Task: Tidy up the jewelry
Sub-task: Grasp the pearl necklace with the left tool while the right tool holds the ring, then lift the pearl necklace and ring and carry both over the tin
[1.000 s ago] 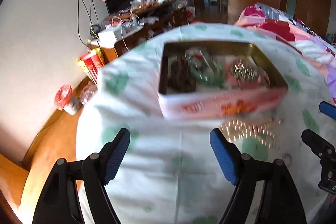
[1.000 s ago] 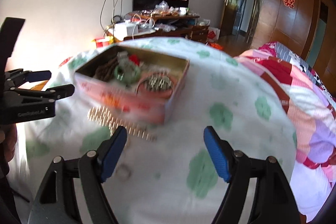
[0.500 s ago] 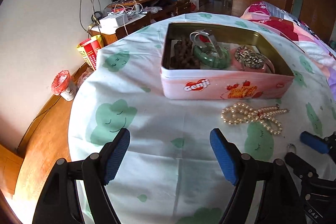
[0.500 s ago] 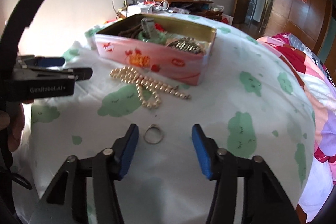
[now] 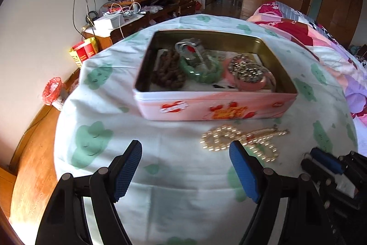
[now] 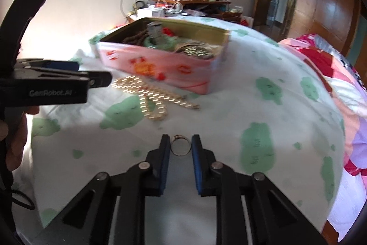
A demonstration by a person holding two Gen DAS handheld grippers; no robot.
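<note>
A pink tin box [image 5: 213, 107] holds brown beads [image 5: 168, 71], a green bangle [image 5: 201, 71] and a pink case [image 5: 247, 75]. It also shows in the right wrist view [image 6: 160, 66]. A pearl necklace [image 5: 240, 139] lies on the cloth in front of the box, also in the right wrist view [image 6: 153, 98]. My left gripper [image 5: 185, 167] is open and empty, near the necklace. My right gripper [image 6: 180, 146] has closed onto a small metal ring [image 6: 180, 148] that lies on the cloth between its pads.
The round table wears a white cloth with green clouds [image 5: 91, 141]. A bed with a patterned quilt [image 5: 321, 38] stands at the right. A cluttered wooden cabinet [image 5: 142, 8] stands against the back wall. A red bin [image 5: 51, 91] is on the floor at the left.
My right gripper has moved down and forward to the ring and its jaws have closed around it. My left gripper has drifted slightly and stayed open.
</note>
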